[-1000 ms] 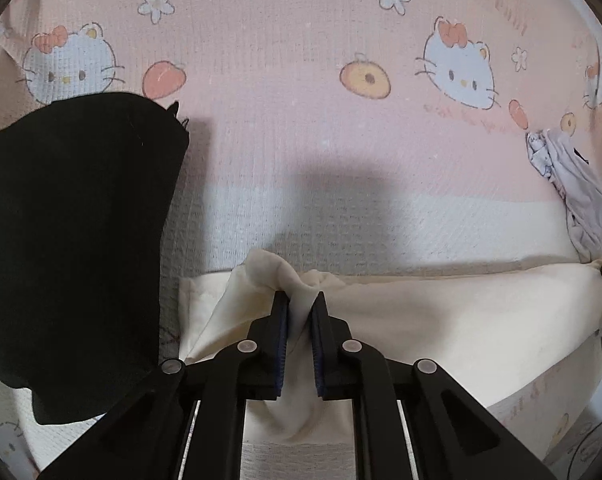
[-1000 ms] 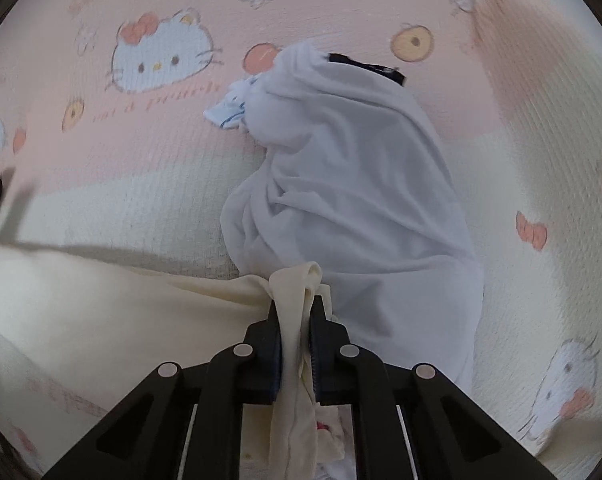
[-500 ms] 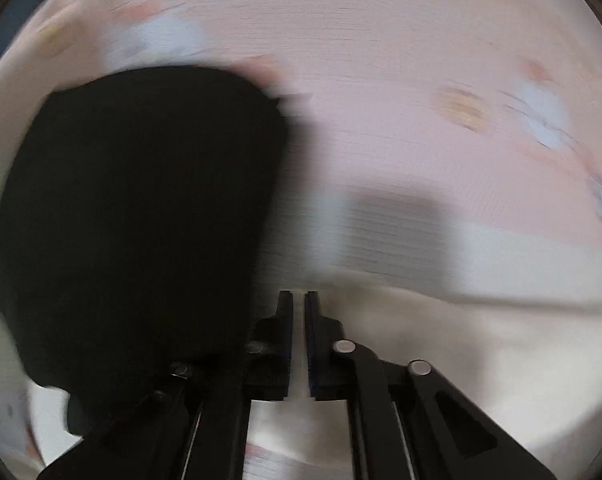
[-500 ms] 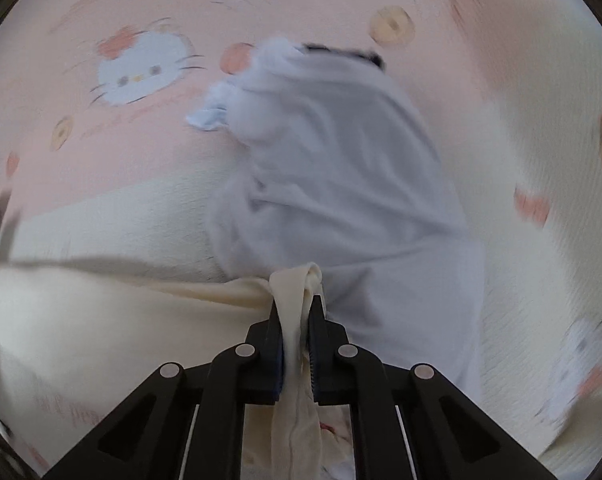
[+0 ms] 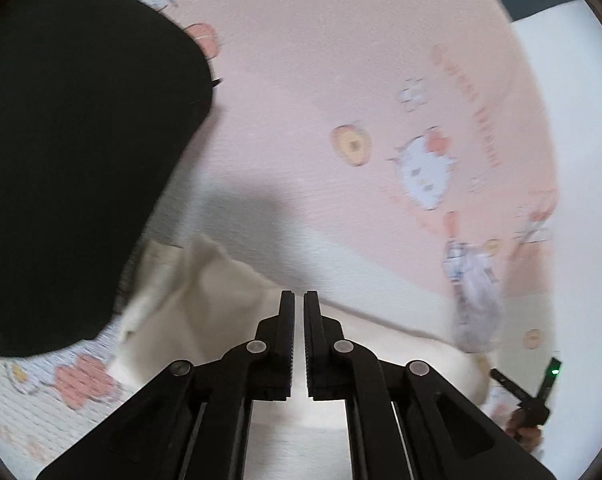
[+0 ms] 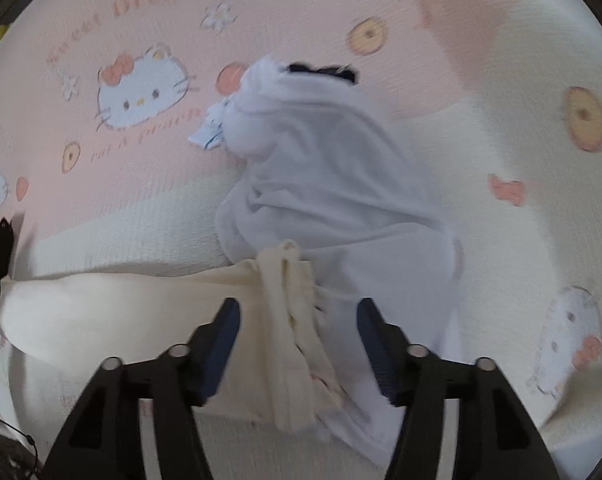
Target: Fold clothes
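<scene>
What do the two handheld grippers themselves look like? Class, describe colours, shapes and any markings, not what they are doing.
The left gripper and right gripper look alike: matte black angular linkage arms, cut-out slots, and round silver pivot pins. The fingers are flat black bars with finely ridged inner faces; the right gripper's pads are dark blue. No cables, labels or sleeves are visible on either.

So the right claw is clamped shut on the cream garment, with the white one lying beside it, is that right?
Not quite. In the right wrist view the right claw is open, its jaws wide apart on either side of the bunched cream garment. The white one does lie beside it.
</scene>
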`<state>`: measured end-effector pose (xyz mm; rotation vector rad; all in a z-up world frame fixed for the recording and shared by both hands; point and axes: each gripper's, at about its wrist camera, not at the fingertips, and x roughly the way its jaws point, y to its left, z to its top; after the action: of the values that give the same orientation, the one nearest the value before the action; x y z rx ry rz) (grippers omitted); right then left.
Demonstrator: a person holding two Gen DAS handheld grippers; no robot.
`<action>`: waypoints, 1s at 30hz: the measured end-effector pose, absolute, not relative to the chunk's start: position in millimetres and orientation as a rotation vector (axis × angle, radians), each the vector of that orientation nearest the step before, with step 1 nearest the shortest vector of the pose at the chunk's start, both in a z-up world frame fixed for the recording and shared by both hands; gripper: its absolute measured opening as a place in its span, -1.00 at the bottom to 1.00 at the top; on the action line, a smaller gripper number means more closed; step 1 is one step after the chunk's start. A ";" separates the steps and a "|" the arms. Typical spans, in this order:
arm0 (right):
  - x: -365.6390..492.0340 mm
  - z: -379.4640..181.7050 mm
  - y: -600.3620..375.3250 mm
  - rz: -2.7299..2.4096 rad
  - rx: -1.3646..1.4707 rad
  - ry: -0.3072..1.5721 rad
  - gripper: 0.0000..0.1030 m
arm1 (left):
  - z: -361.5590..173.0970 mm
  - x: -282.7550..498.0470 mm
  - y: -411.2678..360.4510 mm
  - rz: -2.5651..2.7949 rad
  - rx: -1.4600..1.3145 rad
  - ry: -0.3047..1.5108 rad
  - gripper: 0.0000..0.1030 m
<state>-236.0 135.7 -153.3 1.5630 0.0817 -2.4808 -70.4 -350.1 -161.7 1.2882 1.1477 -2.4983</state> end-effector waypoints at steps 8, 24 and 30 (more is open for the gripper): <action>-185.5 -150.4 170.1 -2.458 1.530 -0.431 0.24 | -161.2 -22.8 -343.8 -2.422 1.095 1.425 0.64; -149.8 -204.1 189.7 -2.207 1.437 -1.188 0.31 | -200.0 1.5 -320.8 -2.259 1.096 1.489 0.64; -149.8 -238.2 185.8 -2.147 1.508 -1.327 0.41 | -226.7 -4.9 -318.3 -2.186 1.138 1.466 0.64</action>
<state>-149.8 185.8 -238.2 1.5085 -1.3271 -2.1471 -4.9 -318.3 -226.7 1.1383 1.4664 -2.1856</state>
